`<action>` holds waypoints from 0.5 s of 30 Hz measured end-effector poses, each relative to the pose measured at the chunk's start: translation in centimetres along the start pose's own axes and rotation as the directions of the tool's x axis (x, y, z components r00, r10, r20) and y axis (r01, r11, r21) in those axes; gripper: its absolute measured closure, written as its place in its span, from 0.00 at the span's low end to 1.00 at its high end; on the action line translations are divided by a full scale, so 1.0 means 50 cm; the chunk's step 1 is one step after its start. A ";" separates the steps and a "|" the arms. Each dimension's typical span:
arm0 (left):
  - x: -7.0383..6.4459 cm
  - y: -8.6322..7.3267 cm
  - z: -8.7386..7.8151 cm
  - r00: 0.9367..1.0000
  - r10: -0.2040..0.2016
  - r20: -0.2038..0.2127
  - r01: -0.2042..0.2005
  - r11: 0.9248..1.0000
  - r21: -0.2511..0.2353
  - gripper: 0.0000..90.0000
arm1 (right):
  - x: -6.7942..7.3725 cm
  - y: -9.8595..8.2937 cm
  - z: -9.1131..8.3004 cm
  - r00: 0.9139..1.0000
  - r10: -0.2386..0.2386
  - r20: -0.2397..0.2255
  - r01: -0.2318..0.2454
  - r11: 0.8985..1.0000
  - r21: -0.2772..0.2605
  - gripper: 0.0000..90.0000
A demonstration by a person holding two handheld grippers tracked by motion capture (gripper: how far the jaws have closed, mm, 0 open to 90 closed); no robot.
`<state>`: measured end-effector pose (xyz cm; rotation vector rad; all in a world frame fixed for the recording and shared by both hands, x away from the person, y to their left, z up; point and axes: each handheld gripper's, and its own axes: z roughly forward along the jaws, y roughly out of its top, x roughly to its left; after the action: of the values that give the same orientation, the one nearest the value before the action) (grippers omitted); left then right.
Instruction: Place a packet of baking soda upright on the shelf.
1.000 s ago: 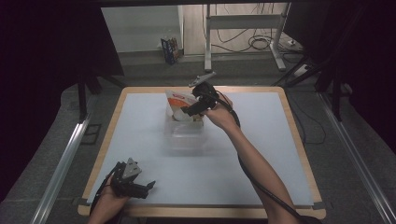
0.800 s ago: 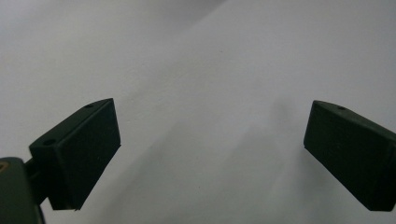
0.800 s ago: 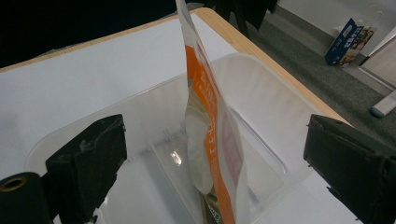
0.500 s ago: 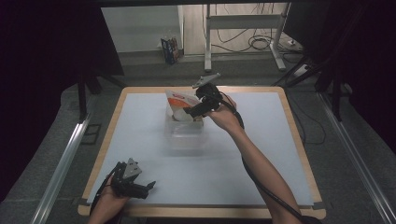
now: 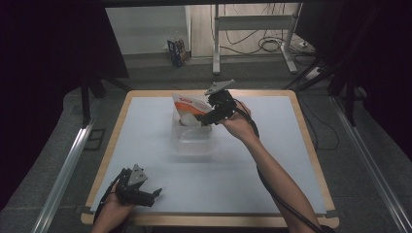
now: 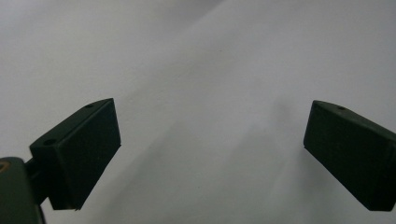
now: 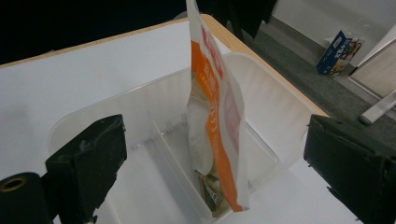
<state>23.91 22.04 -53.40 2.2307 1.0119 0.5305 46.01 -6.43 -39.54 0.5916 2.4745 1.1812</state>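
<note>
now the right tongs (image 5: 206, 118) are hanging with jaws wide apart, either side of the pouch (image 7: 217, 116) but not touching it, near the far edge of the worktop (image 5: 291, 160). compared with a second ago, the hand is sitting slightly farther back and the pouch is standing upright by itself in one compartment of the clear bin (image 7: 140, 121), beside the divider. judging by that, the placing looks done. the left tongs (image 5: 153, 194) are resting apart, holding nothing, at the near left corner.

You worked at a white, wood-edged table (image 5: 145, 99) on a grey floor (image 5: 63, 116). Beyond it stood a metal frame (image 5: 252, 22), loose cables (image 5: 272, 46) and a small box (image 5: 177, 51); dark surroundings flanked you.
</note>
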 end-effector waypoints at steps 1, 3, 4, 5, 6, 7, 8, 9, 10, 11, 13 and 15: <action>0.000 0.000 0.000 1.000 0.000 0.000 0.000 1.000 0.000 0.04 | 0.000 0.000 0.000 1.000 0.000 0.000 0.000 1.000 0.000 0.06; 0.000 0.000 0.000 1.000 0.000 0.000 0.000 1.000 0.000 0.04 | 0.001 -0.003 -0.002 1.000 0.000 0.000 0.000 1.000 0.001 0.06; 0.000 0.000 0.000 1.000 0.001 0.000 -0.001 1.000 0.001 0.04 | 0.002 -0.007 -0.004 1.000 -0.002 0.001 0.002 1.000 0.006 0.06; 0.000 0.000 0.000 1.000 0.001 0.001 -0.001 1.000 0.001 0.04 | 0.003 -0.008 -0.005 1.000 -0.003 0.001 0.003 1.000 0.007 0.06; 0.000 0.000 0.000 1.000 0.002 0.000 -0.002 1.000 0.001 0.04 | 0.003 -0.010 -0.006 1.000 -0.001 0.001 0.001 1.000 0.007 0.06; 0.000 0.000 0.000 1.000 0.002 0.000 -0.002 1.000 0.001 0.04 | 0.003 -0.012 -0.007 1.000 0.001 0.000 -0.001 1.000 0.009 0.06; 0.000 0.000 0.000 1.000 0.002 0.001 -0.002 1.000 0.001 0.04 | 0.003 -0.014 -0.008 1.000 0.000 0.000 0.000 1.000 0.010 0.06; 0.000 0.000 0.000 1.000 0.002 0.001 -0.002 1.000 0.001 0.04 | 0.003 -0.014 -0.008 1.000 0.000 0.000 0.000 1.000 0.010 0.06; 0.000 0.000 0.000 1.000 0.003 0.001 -0.003 1.000 0.001 0.04 | 0.003 -0.018 -0.011 1.000 0.006 0.000 -0.006 1.000 0.012 0.06; 0.000 0.000 0.000 1.000 0.003 0.001 -0.003 1.000 0.001 0.04 | 0.002 -0.020 -0.012 1.000 0.004 0.001 -0.004 1.000 0.011 0.06; 0.000 0.000 0.000 1.000 0.003 0.001 -0.003 1.000 0.001 0.04 | 0.002 -0.023 -0.013 1.000 0.008 0.000 -0.008 1.000 0.014 0.06; 0.000 0.000 0.000 1.000 0.002 0.002 -0.002 1.000 0.002 0.04 | 0.001 -0.027 -0.015 1.000 0.008 0.001 -0.008 1.000 0.016 0.06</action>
<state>23.93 22.02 -53.41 2.2339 1.0095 0.5290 45.29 -7.67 -40.17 0.6067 2.4855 1.1645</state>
